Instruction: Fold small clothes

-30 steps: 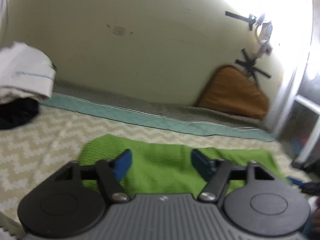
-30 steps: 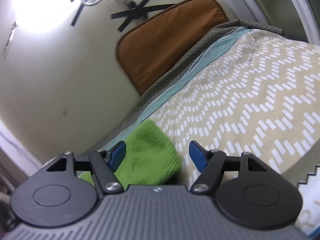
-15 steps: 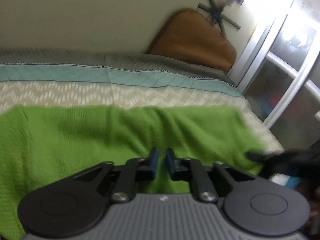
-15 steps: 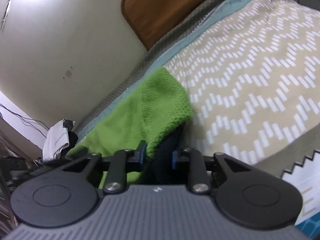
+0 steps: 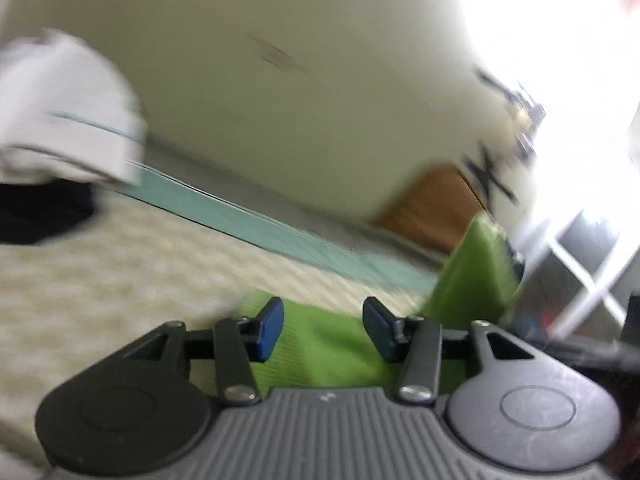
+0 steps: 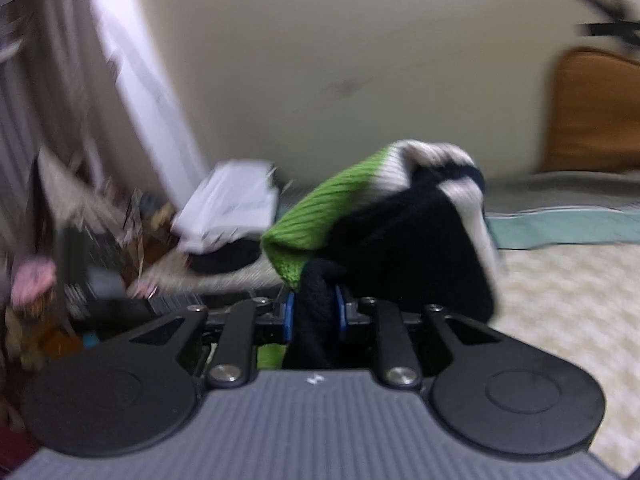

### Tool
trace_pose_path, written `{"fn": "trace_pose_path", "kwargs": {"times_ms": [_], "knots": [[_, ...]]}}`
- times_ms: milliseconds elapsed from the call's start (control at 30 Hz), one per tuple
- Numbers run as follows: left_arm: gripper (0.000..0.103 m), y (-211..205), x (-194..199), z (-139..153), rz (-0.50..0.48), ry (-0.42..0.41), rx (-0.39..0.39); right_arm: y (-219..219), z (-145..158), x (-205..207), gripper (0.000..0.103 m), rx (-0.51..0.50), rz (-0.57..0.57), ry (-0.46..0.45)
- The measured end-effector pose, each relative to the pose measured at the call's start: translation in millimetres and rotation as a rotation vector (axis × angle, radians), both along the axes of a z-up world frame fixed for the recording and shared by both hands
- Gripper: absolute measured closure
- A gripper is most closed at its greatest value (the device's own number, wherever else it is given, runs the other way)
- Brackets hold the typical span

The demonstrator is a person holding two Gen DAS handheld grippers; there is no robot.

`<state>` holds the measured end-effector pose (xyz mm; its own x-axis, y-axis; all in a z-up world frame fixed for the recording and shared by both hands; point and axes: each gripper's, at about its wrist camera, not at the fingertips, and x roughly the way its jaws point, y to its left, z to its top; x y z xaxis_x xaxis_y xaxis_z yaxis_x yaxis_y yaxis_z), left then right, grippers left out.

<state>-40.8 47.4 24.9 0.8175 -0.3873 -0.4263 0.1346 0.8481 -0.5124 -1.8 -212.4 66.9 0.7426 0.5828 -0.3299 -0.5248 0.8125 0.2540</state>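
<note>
Your right fingers have lifted the garment's end.
Clamped there, it hangs at twelve o'clock; your left fingers are opening, empty, garment on the bed beneath.

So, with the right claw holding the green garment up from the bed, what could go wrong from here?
1. The right claw pinches only a small bunch of the green garment; the hanging rest may slip out.
2. The left claw is opening with nothing pressed between its pads, so the garment part lying under it is free and could drag or crumple the fold.
3. The white folded stack lies near; a swing might knock it.
</note>
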Motion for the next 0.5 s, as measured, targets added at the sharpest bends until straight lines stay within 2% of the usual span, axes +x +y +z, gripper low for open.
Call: {"fn": "trace_pose_path", "kwargs": {"times_ms": [100,133,200,233,333,400,500], "knots": [[0.052,36,-15,5,0.098,-0.01,-0.01,52,-14,27,0.081,-0.083,0.086,0.037],[0.048,43,-17,6,0.12,-0.012,-0.016,68,-21,36,0.081,-0.114,0.111,0.051],[0.043,50,-18,5,0.139,-0.007,-0.032,92,-41,50,0.078,-0.196,0.153,0.083],[0.042,50,-16,4,0.132,-0.003,-0.036,95,-49,56,0.078,-0.199,0.168,0.097],[0.038,38,-10,3,0.084,-0.008,-0.025,74,-37,47,0.065,-0.101,0.244,0.104],[0.034,28,-8,3,0.049,-0.026,-0.015,51,-23,32,0.064,-0.031,0.285,0.061],[0.032,12,0,9,0.004,-0.054,-0.011,12,-1,14,0.064,0.003,0.183,-0.026]]}}
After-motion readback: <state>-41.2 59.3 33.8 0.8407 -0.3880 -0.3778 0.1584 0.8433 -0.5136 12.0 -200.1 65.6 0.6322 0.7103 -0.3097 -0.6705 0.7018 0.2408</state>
